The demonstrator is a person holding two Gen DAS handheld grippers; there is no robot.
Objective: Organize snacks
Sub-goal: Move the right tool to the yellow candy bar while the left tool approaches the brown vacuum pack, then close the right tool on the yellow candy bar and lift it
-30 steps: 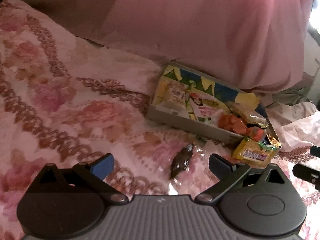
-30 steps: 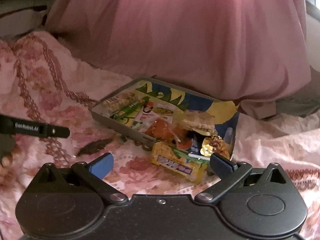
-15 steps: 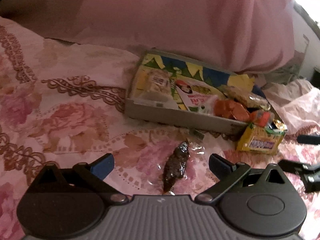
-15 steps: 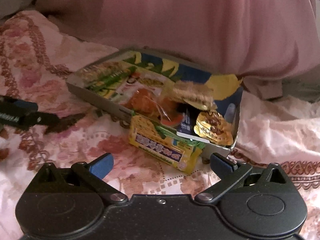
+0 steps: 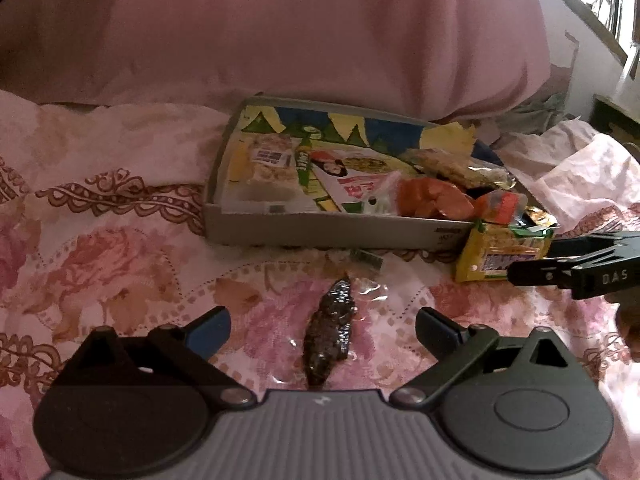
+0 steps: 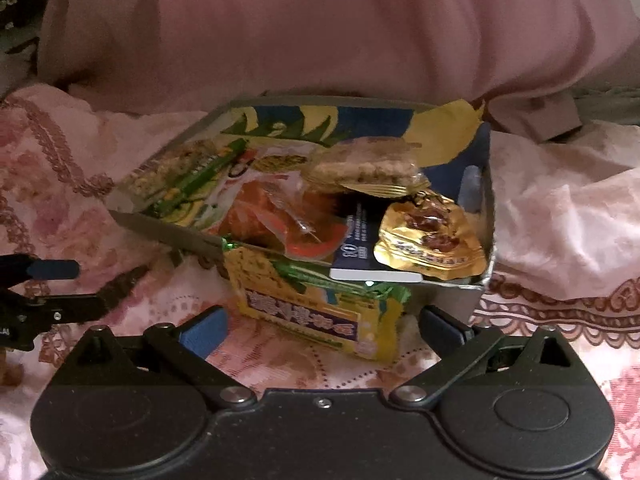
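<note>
Both grippers stand spread wide and hold nothing. The left gripper point(image 5: 322, 326) hangs low over the bedspread point(image 5: 120, 264), its blue-padded fingers point(image 5: 210, 328) flanking a dark, lumpy snack in clear crinkled wrap point(image 5: 330, 336) that lies between them, apart from either pad. Bare quilted cloth lies open to its left and ahead, up to the grey cardboard wall of the shallow box point(image 5: 320, 232).

The right gripper point(image 6: 322, 330) brackets a yellow foil packet point(image 6: 316, 304) that leans against the box's near wall point(image 6: 168, 236), with one end on the bedspread. The right finger sits just beside the box's corner, so room is tight there; the left side is freer.

Inside the box point(image 6: 486, 200) lie an orange clear-wrapped snack point(image 6: 276, 216), a gold foil pouch point(image 6: 430, 236) and a pale grainy bar point(image 6: 362, 166). A plump pink pillow point(image 6: 320, 28) closes off the far edge.
</note>
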